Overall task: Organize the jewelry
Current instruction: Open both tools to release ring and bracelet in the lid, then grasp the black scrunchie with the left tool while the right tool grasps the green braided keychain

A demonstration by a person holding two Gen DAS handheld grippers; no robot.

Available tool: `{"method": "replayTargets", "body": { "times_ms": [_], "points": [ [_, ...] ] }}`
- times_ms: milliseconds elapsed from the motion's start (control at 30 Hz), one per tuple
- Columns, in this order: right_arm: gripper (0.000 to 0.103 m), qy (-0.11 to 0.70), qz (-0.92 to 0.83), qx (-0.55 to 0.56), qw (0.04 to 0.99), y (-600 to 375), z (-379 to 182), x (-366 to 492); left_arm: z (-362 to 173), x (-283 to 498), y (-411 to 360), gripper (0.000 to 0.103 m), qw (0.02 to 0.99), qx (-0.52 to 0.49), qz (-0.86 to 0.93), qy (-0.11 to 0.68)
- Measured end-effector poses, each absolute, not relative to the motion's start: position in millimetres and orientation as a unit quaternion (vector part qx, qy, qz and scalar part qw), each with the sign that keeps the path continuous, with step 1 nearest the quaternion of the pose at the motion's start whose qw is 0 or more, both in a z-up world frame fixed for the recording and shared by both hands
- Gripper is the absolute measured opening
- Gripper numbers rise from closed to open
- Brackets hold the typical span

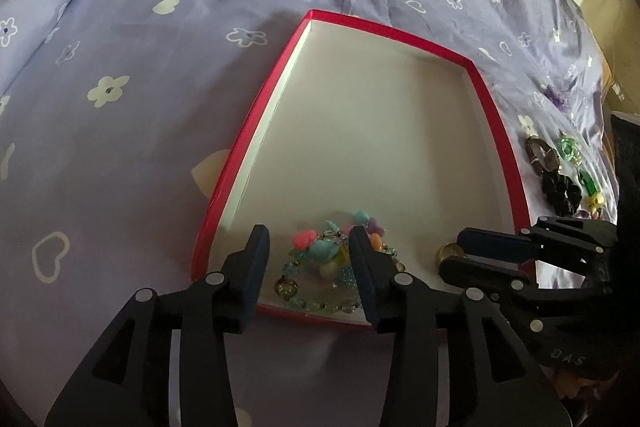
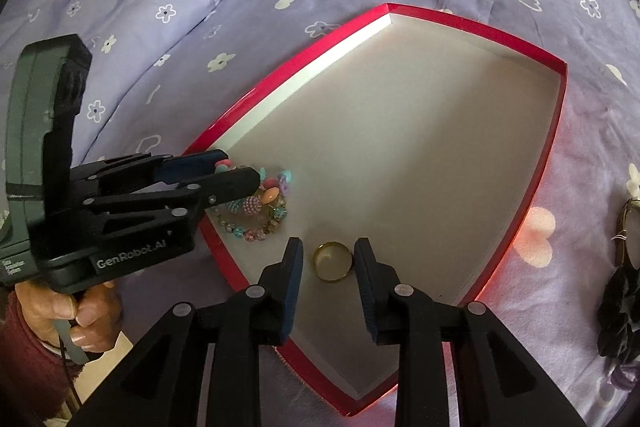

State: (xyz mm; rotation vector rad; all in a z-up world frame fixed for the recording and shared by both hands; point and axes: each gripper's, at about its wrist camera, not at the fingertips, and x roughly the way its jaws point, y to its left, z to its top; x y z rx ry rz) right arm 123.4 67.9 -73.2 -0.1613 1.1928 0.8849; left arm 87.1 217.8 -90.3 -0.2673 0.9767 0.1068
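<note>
Two pieces of jewelry are seen lying inside the red tray (image 2: 280, 91), which is set on the flowered purple sheet (image 1: 140, 147). At the left, the left gripper (image 1: 308, 259) is held over the tray's near corner with its jaws apart, and the beaded bracelets (image 1: 320, 259) are framed between the fingers, resting on the tray floor; nothing is gripped. Further right, the gold ring (image 2: 333, 261) is seen flat on the tray floor, just between the fingers of the right gripper (image 2: 328, 267), whose jaws are likewise spread and not touching it. Both items appear to have been placed, so a release step is judged to be in hand. At the far right, outside the tray, a watch (image 1: 542, 153), a black scrunchie (image 1: 562, 193) and green pieces (image 1: 568, 147) are left on the sheet. For the next move, one gripper would need to be lifted clear and carried right to those items, then closed on one.
</note>
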Motion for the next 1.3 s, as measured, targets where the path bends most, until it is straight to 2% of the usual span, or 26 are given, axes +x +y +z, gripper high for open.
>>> {"method": "replayTargets", "body": {
  "times_ms": [100, 200, 233, 300, 633, 967, 1300],
  "points": [
    [0.029, 0.541, 0.403, -0.072, 0.734, 67.7, -72.5, 122.3, -89.4, 87.7, 216.3, 0.04, 0.872, -0.125, 0.054, 0.47],
    [0.03, 0.539, 0.403, -0.065, 0.737, 64.0, -68.2, 121.9, -87.3, 86.4, 216.4, 0.047, 0.871, -0.126, 0.058, 0.471],
    [0.031, 0.534, 0.402, -0.061, 0.741, 60.5, -64.6, 121.0, -85.6, 85.3, 216.3, 0.051, 0.872, -0.127, 0.06, 0.47],
    [0.042, 0.524, 0.396, -0.055, 0.752, 51.1, -56.2, 118.5, -82.1, 82.0, 216.7, 0.058, 0.872, -0.13, 0.065, 0.468],
    [0.054, 0.502, 0.356, 0.012, 0.788, -31.7, -23.9, 105.0, -55.5, 67.2, 201.5, 0.071, 0.88, -0.157, 0.052, 0.445],
    [0.059, 0.501, 0.282, 0.052, 0.816, -124.2, -16.9, 93.8, -35.7, 68.8, 142.3, 0.074, 0.889, -0.134, 0.005, 0.439],
    [0.059, 0.494, 0.215, 0.081, 0.838, -199.4, -14.9, 91.7, -31.5, 84.8, 84.7, 0.074, 0.885, -0.108, -0.042, 0.451]
  ]
}}
